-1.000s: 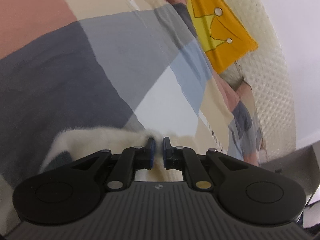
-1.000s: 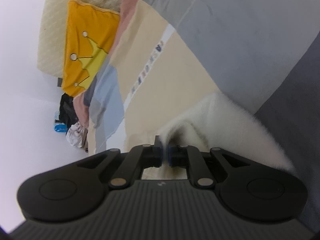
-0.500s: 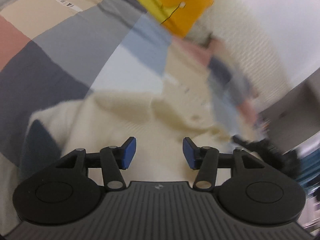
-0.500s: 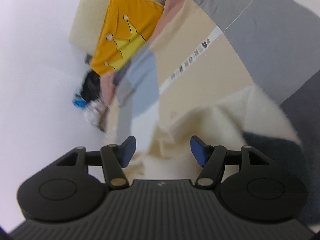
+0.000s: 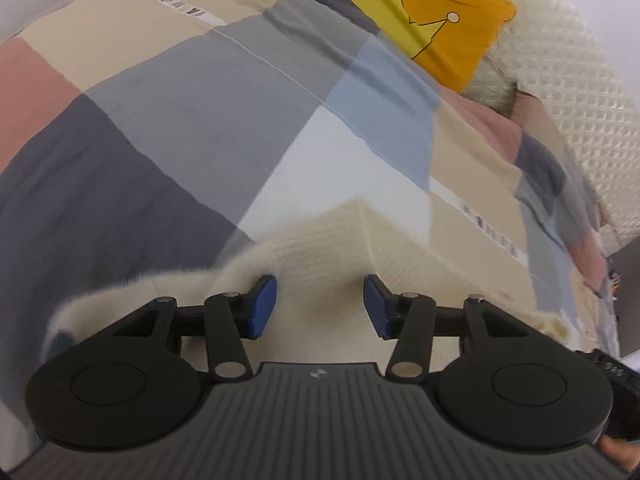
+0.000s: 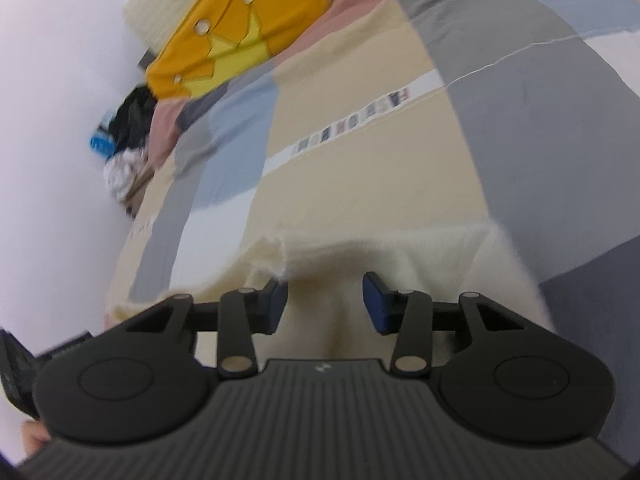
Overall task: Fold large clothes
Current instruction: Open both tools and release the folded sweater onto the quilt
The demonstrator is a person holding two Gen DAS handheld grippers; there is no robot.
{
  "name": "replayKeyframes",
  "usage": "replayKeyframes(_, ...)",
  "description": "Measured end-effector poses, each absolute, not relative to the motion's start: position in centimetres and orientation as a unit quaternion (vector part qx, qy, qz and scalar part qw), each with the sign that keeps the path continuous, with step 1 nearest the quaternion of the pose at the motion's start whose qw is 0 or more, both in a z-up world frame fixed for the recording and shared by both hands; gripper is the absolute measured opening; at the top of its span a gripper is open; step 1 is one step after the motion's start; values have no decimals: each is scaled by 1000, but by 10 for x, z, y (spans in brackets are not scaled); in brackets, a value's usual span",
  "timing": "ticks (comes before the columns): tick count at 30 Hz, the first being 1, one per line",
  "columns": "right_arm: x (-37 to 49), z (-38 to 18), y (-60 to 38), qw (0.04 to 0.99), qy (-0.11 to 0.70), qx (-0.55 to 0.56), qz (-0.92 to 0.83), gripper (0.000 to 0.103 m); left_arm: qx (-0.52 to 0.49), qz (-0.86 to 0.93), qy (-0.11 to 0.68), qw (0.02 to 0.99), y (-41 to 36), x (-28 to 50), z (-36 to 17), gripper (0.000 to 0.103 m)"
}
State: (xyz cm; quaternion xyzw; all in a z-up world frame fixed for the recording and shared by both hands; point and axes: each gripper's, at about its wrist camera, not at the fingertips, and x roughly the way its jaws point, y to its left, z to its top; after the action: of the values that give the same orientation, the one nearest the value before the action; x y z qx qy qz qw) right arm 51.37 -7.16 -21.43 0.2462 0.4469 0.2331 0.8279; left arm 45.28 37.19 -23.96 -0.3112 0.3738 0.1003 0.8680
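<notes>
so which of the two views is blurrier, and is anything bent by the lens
Right wrist view is blurrier: the sweater edge and the clutter by the wall smear. Left wrist view is sharper, soft only toward its right edge. Both fisheyes bulge the quilt into a dome, and the pillow curves near the rim.

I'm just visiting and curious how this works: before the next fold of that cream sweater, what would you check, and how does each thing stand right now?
1. Left gripper let go: ok, jaws apart, nothing pinched; they have just eased slightly closer.
2. Right gripper let go: ok, jaws apart over the cloth; they have just been closing.
3. Cream sweater resting on the patchwork bedspread: ok.
4. Folded edge straight: ok in the left view; blurred in the right.
5. Sweater fully folded: cannot tell, only part shows.
6. Yellow pillow clear of the sweater: ok, well beyond it.
</notes>
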Motion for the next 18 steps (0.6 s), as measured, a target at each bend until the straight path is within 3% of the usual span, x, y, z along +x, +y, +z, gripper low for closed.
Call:
replayKeyframes(11, 512, -205, -80, 834, 432, 268, 216, 45, -297, 98, 387, 868, 371, 471, -231, 58)
replayKeyframes(14, 509, -191, -77, 839, 426, 259, 219, 61, -314, 96, 392, 859, 367, 469, -222, 66)
replayKeyframes(18, 511, -179, -67, 844, 418, 248, 229, 62, -324, 102, 396, 853, 353, 474, -212, 68)
